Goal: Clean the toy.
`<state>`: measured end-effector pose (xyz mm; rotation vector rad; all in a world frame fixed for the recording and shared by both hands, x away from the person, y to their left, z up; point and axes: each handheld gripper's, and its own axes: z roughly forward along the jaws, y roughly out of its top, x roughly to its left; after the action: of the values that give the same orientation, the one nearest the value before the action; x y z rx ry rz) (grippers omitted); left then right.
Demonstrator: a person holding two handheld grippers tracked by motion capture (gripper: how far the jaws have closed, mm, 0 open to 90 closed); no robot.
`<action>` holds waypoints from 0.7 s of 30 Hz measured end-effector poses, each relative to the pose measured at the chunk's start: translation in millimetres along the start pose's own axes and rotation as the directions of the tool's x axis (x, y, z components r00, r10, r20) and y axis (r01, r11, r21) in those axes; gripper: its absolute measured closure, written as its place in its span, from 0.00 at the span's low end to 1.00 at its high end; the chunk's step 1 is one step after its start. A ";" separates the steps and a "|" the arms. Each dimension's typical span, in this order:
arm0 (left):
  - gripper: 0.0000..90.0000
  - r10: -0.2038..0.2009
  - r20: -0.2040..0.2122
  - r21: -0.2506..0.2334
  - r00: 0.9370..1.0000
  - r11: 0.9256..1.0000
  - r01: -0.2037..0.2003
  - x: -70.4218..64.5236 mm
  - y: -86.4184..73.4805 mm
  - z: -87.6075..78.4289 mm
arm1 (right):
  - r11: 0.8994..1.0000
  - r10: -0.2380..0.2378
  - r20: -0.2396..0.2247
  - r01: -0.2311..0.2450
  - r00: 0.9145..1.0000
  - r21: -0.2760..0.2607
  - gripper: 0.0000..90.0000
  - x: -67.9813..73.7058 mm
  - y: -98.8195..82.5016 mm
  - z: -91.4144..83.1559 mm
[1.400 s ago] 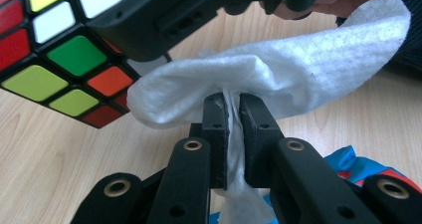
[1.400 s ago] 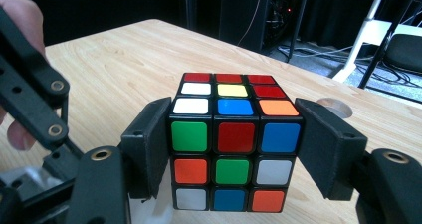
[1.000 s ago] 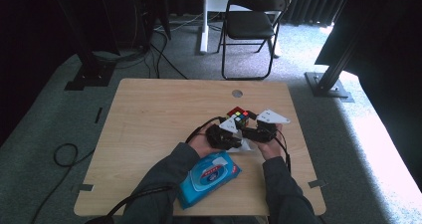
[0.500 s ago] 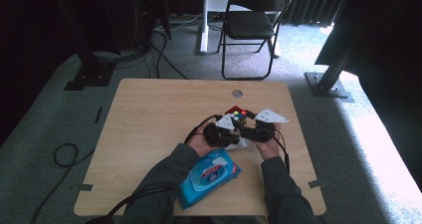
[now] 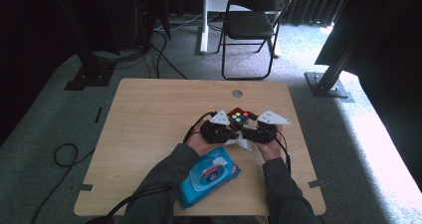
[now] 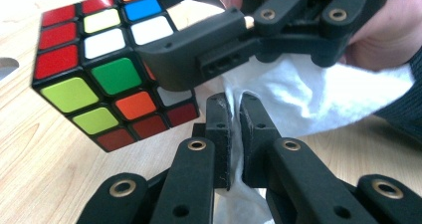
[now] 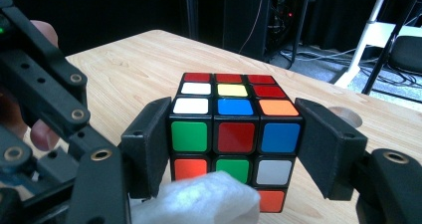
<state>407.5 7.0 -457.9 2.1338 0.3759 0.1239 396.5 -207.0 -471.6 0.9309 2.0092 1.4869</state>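
Since a moment earlier, the left gripper (image 6: 230, 134) had drifted slightly beside the cube (image 7: 234, 134), pinching one white wipe (image 6: 303, 99). One scrambled, many-coloured cube sat clamped in the right gripper (image 7: 234, 149), beyond one blue wipe pack (image 5: 209, 176).

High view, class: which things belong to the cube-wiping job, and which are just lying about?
In use:
- multicoloured puzzle cube
- white cloth wipe
- right gripper
- left gripper

Lying about:
- blue wipes packet
- black folding chair

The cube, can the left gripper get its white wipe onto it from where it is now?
Probably yes. The left gripper is shut on the white wipe, close beside the cube, which the right gripper clamps; nothing stands between them.
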 end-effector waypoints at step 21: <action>0.94 -0.022 -0.005 0.019 1.000 1.000 0.023 3.4 -2.9 5.3 | 1.000 -0.002 -0.026 0.002 1.000 -0.018 0.38 8.1 5.2 2.0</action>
<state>411.3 5.4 -463.4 2.1481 0.4055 0.1132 393.8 -198.7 -467.1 0.9067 2.0112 1.5212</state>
